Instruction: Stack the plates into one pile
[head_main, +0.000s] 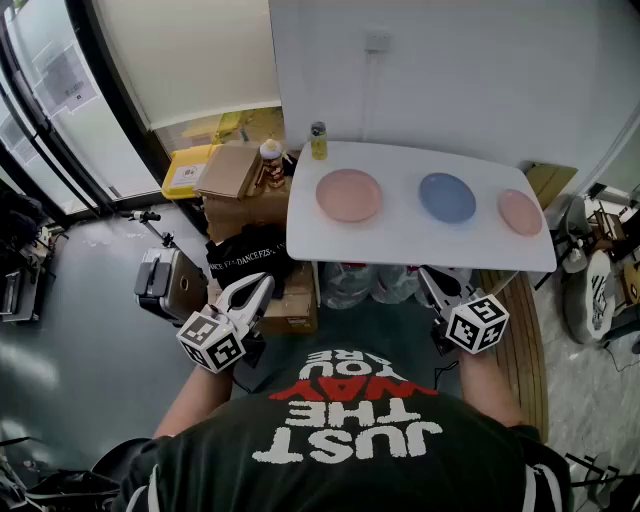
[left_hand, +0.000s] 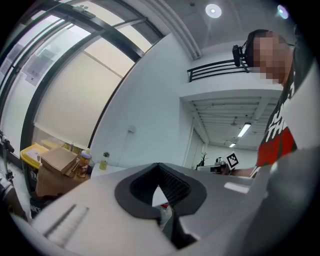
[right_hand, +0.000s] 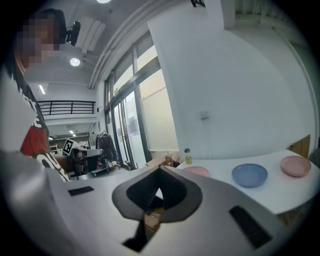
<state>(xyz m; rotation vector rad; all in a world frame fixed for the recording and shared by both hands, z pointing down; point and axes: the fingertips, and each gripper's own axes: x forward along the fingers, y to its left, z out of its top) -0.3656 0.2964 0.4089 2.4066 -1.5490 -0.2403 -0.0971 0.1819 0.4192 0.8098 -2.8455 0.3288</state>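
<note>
Left claw (head_main: 258, 288) and right claw (head_main: 432, 284), both closed and empty, sit short of the counter (head_main: 400, 250). Large pink plate (head_main: 349, 195), blue plate (head_main: 447, 197) and small pink plate (head_main: 520, 212) lie ahead, the last nearest the right claw.

Reads as an office-type lab or work hall rather than a home: a tall glazed wall with dark frames (head_main: 60, 90), a smooth grey floor (head_main: 80, 330), an upper gallery with a black railing (left_hand: 215, 70), and ceiling strip lights (left_hand: 244, 130) beyond. A plain white table (head_main: 420, 245) stands against a bare white wall with one socket (head_main: 377, 42). Beside it are stacked cardboard boxes (head_main: 228, 170), a yellow bin (head_main: 188, 170) and a tripod (head_main: 150, 218), and dark garments (right_hand: 102, 144) hang near the glazing.
</note>
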